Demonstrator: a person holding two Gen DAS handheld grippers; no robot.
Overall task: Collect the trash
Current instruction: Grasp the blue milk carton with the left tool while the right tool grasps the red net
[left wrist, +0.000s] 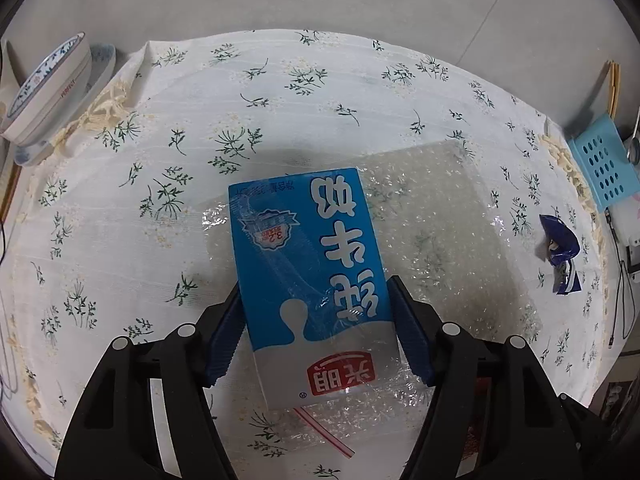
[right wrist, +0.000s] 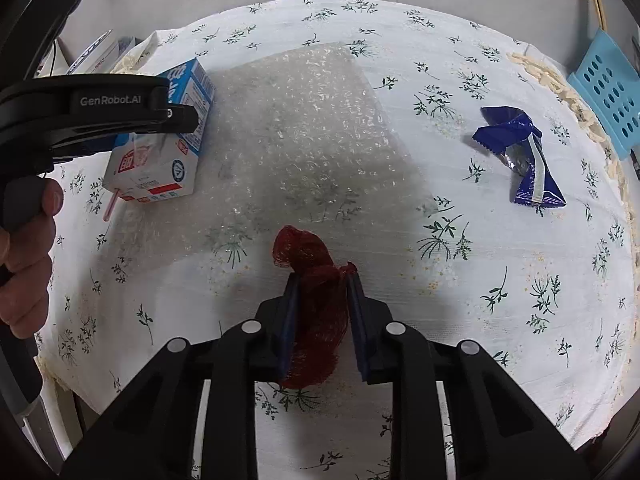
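Left wrist: left gripper point(left wrist: 316, 300) clamps milk carton point(left wrist: 308, 252); right gripper point(right wrist: 322, 280) clamps red net point(right wrist: 314, 304).

blue basket point(left wrist: 604, 162) cut off, bowl point(left wrist: 44, 88) cropped

Each hand-held gripper has a matte black plastic body with two forward-reaching arms built from paired, open-framed links. Round silver pivot pins sit at the link joints, four visible per unit. The fingers point(left wrist: 224, 332) carry dark blue pads with a fine ribbed, saw-toothed edge. Seen side-on from the right wrist camera, the left hand-held gripper point(right wrist: 182, 114) bears white "GenRobot.AI" lettering on its black housing. The person's left hand point(right wrist: 26, 256) shows bare skin and a visible thumbnail around a grey handle.
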